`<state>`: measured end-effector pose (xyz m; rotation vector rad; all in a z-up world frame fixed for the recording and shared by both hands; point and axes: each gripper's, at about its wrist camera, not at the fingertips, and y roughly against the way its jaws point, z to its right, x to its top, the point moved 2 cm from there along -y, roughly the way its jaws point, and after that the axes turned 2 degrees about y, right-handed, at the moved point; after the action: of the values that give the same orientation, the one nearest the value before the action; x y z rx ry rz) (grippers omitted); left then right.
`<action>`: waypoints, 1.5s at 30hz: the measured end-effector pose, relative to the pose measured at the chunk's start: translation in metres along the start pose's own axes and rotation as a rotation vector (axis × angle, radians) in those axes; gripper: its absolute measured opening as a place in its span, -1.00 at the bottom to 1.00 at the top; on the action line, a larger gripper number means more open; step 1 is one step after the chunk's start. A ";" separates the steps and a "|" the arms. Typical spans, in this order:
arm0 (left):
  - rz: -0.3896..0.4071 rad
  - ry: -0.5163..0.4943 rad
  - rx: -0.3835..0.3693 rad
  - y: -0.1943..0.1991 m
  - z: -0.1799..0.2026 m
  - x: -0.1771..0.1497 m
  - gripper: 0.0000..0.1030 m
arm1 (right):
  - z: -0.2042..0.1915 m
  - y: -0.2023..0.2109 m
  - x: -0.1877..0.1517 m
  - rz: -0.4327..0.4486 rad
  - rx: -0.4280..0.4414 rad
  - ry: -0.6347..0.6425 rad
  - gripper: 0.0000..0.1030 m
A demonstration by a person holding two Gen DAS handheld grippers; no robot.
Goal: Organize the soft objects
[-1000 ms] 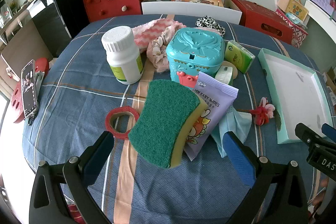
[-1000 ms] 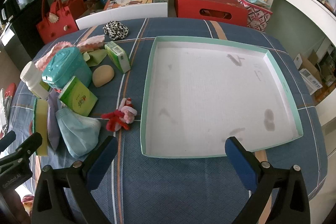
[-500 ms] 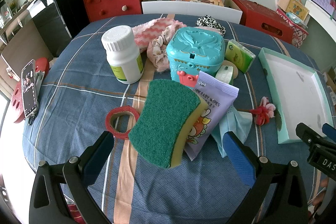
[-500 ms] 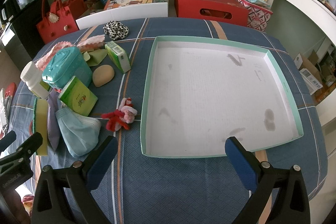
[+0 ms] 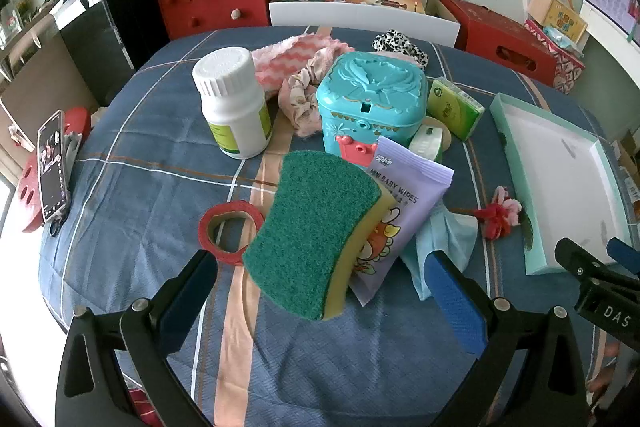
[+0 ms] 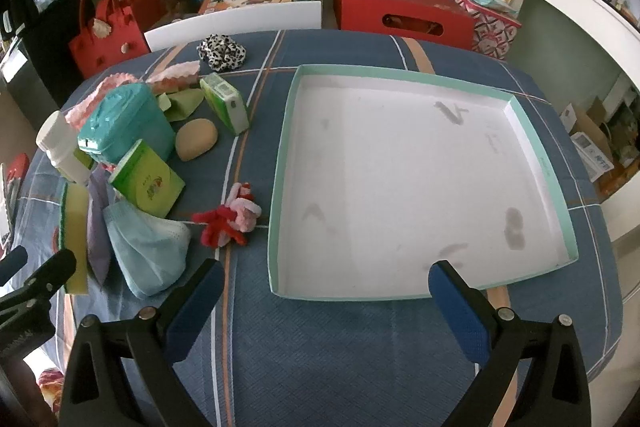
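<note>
I'm hovering over a blue plaid tablecloth (image 6: 340, 347), with red bags and boxes sitting behind it. The shallow teal tray (image 6: 282, 187) is lying there with nothing inside. My left gripper (image 5: 320, 291) and right gripper (image 6: 322, 287) are both gaping wide. One sponge (image 5: 316, 231) is leaning on the wipes pack (image 5: 404, 199), beside one face mask (image 6: 148, 251); two scrunchies are sitting farther back.

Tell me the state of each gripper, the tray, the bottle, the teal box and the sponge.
left gripper: open, holding nothing
right gripper: open, holding nothing
tray: empty
white bottle: upright, capped
teal box: lid closed
sponge: propped against wipes pack
</note>
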<state>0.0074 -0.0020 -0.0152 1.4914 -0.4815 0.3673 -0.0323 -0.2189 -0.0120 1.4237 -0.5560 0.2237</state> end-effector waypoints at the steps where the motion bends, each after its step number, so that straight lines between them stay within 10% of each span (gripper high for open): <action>1: 0.000 0.000 0.000 0.000 0.000 0.000 1.00 | 0.000 0.000 0.000 0.000 0.000 0.001 1.00; 30: 0.048 -0.031 0.059 0.017 -0.020 0.055 1.00 | -0.034 0.049 0.059 0.136 0.135 -0.021 1.00; 45: 0.074 0.040 -0.034 0.004 -0.031 0.046 1.00 | -0.060 0.019 0.053 0.095 0.178 0.033 1.00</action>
<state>0.0468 0.0263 0.0119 1.4338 -0.5097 0.4439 0.0178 -0.1669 0.0275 1.5640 -0.5891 0.3794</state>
